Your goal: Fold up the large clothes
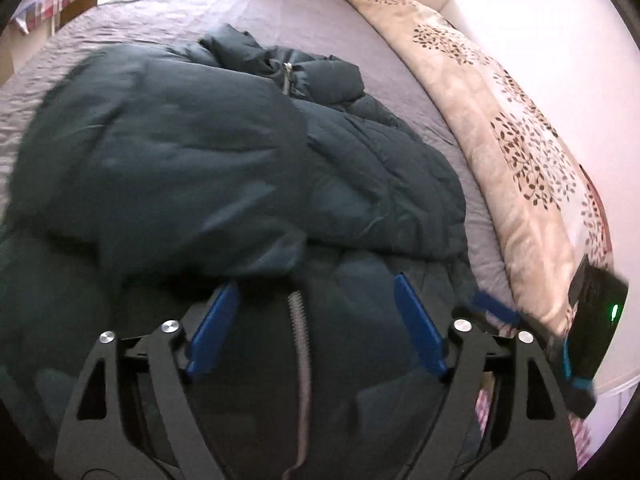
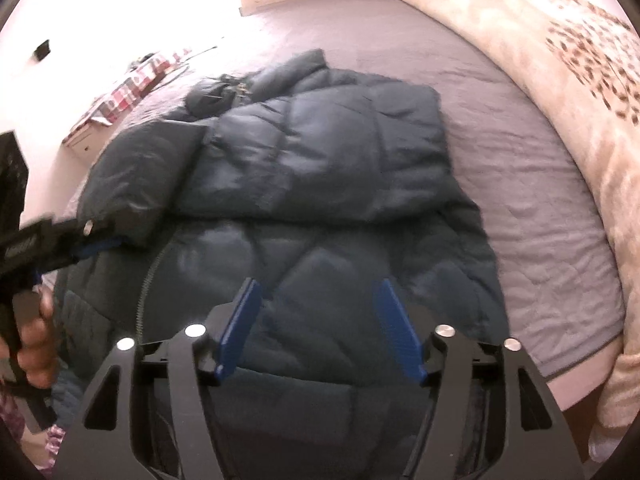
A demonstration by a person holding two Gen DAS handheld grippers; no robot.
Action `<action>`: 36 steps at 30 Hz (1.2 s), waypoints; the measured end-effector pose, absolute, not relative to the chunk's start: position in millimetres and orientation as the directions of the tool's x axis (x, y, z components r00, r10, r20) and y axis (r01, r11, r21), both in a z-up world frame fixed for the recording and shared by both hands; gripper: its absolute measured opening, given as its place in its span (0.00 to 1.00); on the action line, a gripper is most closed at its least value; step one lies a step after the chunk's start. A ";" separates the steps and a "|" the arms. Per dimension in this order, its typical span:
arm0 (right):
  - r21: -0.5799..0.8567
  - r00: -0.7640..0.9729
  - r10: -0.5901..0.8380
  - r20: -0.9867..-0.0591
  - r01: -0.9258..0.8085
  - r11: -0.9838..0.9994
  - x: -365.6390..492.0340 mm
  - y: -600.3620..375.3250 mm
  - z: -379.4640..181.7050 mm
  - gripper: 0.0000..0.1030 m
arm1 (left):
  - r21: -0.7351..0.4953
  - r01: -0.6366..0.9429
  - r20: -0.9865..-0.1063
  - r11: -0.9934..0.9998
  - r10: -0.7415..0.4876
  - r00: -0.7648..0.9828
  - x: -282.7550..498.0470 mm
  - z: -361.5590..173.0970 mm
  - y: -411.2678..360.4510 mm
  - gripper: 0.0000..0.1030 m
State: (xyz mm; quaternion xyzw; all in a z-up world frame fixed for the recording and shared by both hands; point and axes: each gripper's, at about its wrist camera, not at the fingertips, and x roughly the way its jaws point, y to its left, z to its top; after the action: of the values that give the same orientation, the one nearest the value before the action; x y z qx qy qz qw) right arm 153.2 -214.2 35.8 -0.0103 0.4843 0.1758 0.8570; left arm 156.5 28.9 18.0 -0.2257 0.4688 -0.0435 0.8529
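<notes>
A big dark puffy jacket (image 2: 312,184) is spread on the bed's grey sheet (image 2: 528,184), with both sleeves laid over its middle. The left sleeve (image 2: 144,184) is puffed up high and is only resting there, so it could spring back and slide off, because the stuffing is bouncy and the cloth looks slippery. The left gripper (image 1: 316,332) is held just above the jacket's lower part with its blue fingers (image 1: 214,332) wide apart, and nothing is pinched between them. The zip (image 1: 301,344) is seen right under it. If the zip alone were grabbed, only one layer might be lifted and the fold could come out crooked.

The right gripper (image 2: 318,324) is also held apart over the hem (image 2: 320,376), and nothing is clamped in it. If the two sides were lifted unevenly, the sleeves could be tipped off. On the far right a flowered blanket (image 2: 580,64) is lying near, and the jacket could be pushed against it.
</notes>
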 end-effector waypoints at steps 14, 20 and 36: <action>-0.097 0.496 0.314 -0.809 -0.640 0.762 140.3 -23.0 58.1 0.80 | -0.234 -0.388 -0.821 0.891 0.032 0.570 41.0 26.8 115.2 0.78; -0.267 0.568 0.240 -0.787 -0.665 0.697 138.5 36.7 41.1 0.82 | -0.262 -0.413 -0.816 0.873 0.028 0.577 15.0 22.6 136.0 0.78; -0.225 0.565 0.208 -0.798 -0.599 0.768 167.5 19.2 42.6 0.19 | -0.295 -0.402 -0.800 0.867 0.006 0.599 11.4 18.4 136.4 0.78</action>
State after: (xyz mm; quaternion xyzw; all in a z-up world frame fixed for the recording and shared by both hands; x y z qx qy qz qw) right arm 167.5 19.2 42.6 -0.2440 0.4012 0.2373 0.8504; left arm 11.4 136.4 18.4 -0.2295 0.4317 0.1181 0.8643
